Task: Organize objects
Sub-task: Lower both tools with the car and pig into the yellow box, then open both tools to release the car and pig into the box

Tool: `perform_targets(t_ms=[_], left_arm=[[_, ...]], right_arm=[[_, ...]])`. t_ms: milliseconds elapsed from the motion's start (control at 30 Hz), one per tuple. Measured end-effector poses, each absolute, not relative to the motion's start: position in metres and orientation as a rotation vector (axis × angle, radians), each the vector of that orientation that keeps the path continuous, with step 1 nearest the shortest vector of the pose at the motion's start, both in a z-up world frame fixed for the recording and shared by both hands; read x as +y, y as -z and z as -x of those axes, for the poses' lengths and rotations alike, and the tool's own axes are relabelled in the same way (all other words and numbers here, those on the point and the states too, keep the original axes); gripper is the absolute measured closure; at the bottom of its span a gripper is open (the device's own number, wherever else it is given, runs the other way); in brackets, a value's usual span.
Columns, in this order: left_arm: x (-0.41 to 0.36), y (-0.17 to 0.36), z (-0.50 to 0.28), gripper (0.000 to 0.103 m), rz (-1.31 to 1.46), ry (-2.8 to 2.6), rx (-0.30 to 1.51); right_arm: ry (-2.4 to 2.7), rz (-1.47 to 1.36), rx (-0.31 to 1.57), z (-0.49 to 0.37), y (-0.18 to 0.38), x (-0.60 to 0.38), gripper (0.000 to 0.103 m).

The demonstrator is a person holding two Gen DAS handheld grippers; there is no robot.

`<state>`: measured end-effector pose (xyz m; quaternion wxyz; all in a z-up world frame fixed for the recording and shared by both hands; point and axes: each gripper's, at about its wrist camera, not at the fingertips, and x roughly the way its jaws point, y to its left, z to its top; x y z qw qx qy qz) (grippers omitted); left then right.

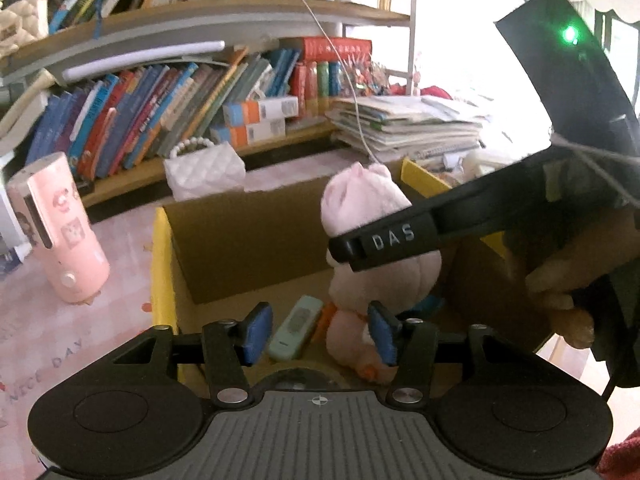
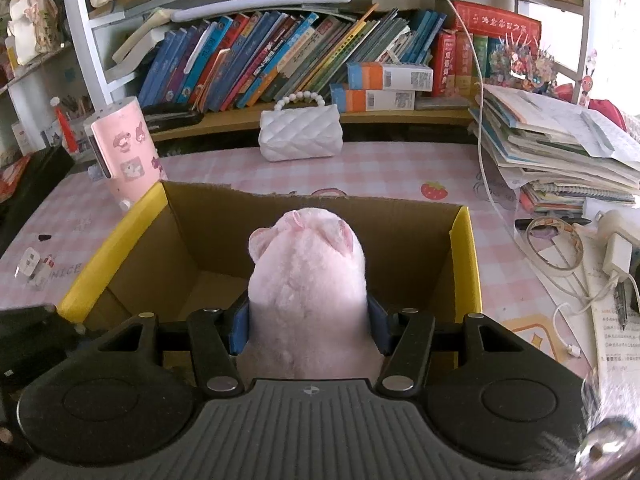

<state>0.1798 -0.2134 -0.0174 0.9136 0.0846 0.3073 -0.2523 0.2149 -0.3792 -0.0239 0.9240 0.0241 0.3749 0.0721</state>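
The right gripper (image 2: 308, 328) is clenched on a pink plush toy (image 2: 308, 280): both blue pads press into its soft sides, and the toy stands upright between them, over the open cardboard box (image 2: 464, 240) with yellow edges. In the left wrist view the same toy (image 1: 372, 208) is inside the box, with the black finger of the right gripper (image 1: 384, 240) across its body and a hand (image 1: 560, 292) behind it.

The left gripper (image 1: 318, 332) is released, its pads apart and holding nothing. Between them, on the box floor, lies a pale green flat device (image 1: 296, 328), not touched by the pads.

On the pink checked tablecloth (image 2: 400, 168), a pink cylinder with stickers (image 2: 128, 156) stands just beside the box's far left corner. A white quilted handbag (image 2: 300, 136) stands behind the box, and a pile of books and papers (image 2: 560, 148) lies to the right.
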Motion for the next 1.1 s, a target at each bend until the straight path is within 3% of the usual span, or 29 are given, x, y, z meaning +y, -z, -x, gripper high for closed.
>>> perform_targets(t_ms=[233, 367, 467, 1100], left_arm=[[-0.204, 0.012, -0.173, 0.032, -0.170, 0.493, 0.606], [-0.201, 0.010, -0.171, 0.031, -0.163, 0.486, 0.604], [-0.198, 0.008, -0.168, 0.024, -0.152, 0.481, 0.585], [-0.169, -0.010, -0.141, 0.018, -0.060, 0.382, 0.513]], right_arm=[[-0.155, -0.037, 0.781, -0.215, 0.025, -0.377, 0.040], [-0.150, -0.027, 0.770, -0.213, 0.023, -0.376, 0.027], [-0.162, -0.049, 0.761, -0.211, 0.021, -0.377, 0.024], [-0.063, -0.096, 0.632, -0.166, -0.001, -0.380, 0.021]])
